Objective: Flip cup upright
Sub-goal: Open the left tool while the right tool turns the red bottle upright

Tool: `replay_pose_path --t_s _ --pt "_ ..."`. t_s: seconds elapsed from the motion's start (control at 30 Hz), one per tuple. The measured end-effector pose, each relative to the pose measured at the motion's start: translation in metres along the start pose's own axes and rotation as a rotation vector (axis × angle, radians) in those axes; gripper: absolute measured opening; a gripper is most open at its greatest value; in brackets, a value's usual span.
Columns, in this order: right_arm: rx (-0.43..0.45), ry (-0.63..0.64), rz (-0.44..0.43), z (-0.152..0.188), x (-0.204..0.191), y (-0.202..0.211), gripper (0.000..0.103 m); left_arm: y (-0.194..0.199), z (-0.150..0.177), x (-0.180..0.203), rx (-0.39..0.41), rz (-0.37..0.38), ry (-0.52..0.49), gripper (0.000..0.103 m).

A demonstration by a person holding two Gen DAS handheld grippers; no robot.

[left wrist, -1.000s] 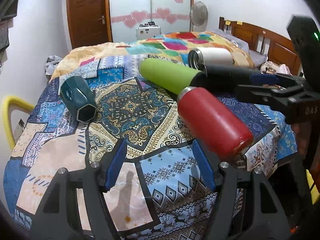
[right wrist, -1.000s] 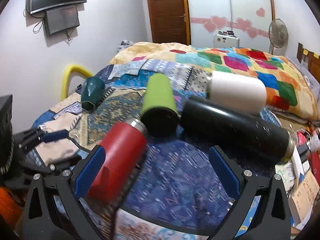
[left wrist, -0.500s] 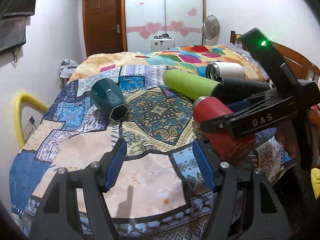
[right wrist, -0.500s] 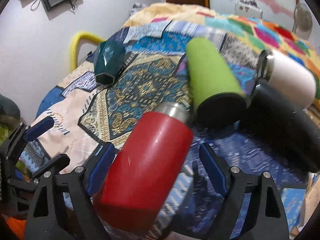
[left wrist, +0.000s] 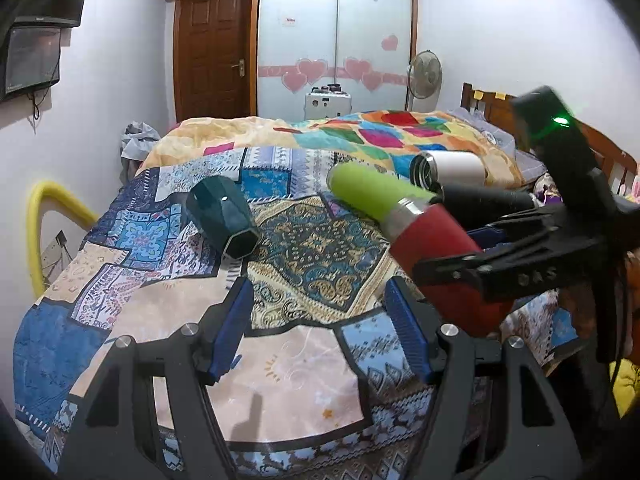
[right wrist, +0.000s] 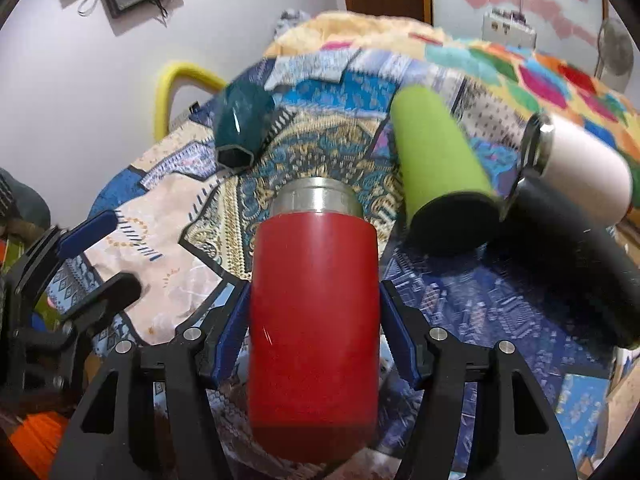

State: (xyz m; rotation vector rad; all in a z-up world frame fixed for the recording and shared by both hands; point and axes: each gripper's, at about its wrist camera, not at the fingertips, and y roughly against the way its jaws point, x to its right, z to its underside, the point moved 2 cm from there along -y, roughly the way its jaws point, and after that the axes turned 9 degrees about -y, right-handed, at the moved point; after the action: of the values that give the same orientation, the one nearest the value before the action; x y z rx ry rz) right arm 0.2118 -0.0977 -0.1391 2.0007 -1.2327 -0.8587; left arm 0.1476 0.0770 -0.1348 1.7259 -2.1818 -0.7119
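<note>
A red cup (right wrist: 314, 320) with a steel neck lies on its side between the blue pads of my right gripper (right wrist: 314, 328), which is shut on it. In the left wrist view the red cup (left wrist: 436, 248) is tilted at the bed's right edge, with the right gripper (left wrist: 500, 264) clamped across it. My left gripper (left wrist: 320, 332) is open and empty over the patterned bedspread (left wrist: 280, 352), to the left of the red cup.
A dark teal hexagonal cup (left wrist: 222, 216) lies on its side at the left. A lime green cup (left wrist: 372, 194), a white cup (left wrist: 452, 168) and a black cup (left wrist: 488, 204) lie behind the red one. A yellow rail (left wrist: 44, 220) stands at the bed's left.
My right gripper has closed round the red cup, which now sits centred between its pads. The left gripper has drawn back a little and stays open.
</note>
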Motion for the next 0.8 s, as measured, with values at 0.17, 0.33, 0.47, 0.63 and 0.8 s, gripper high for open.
replay_pose_path --t_s 0.17,0.33,0.47,0.63,0.8 --pt "0.117 0.03 0.027 0.002 0.0 0.027 0.059 0.006 -0.012 0.005 0.025 -0.005 0.007 0.073" --pt "0.186 0.038 0.038 0.0 0.003 0.036 0.059 0.01 -0.023 0.015 0.053 -0.009 0.01 0.088" --pt "0.199 0.041 0.02 -0.002 0.003 0.039 0.059 0.014 -0.028 0.022 0.077 -0.012 0.004 0.089" --pt "0.196 0.059 0.038 0.0 0.006 0.032 0.059 0.014 -0.031 0.027 0.085 -0.002 0.01 0.089" --pt "0.155 0.061 0.029 0.005 0.01 0.023 0.059 0.014 -0.032 0.028 0.088 0.003 0.014 0.09"
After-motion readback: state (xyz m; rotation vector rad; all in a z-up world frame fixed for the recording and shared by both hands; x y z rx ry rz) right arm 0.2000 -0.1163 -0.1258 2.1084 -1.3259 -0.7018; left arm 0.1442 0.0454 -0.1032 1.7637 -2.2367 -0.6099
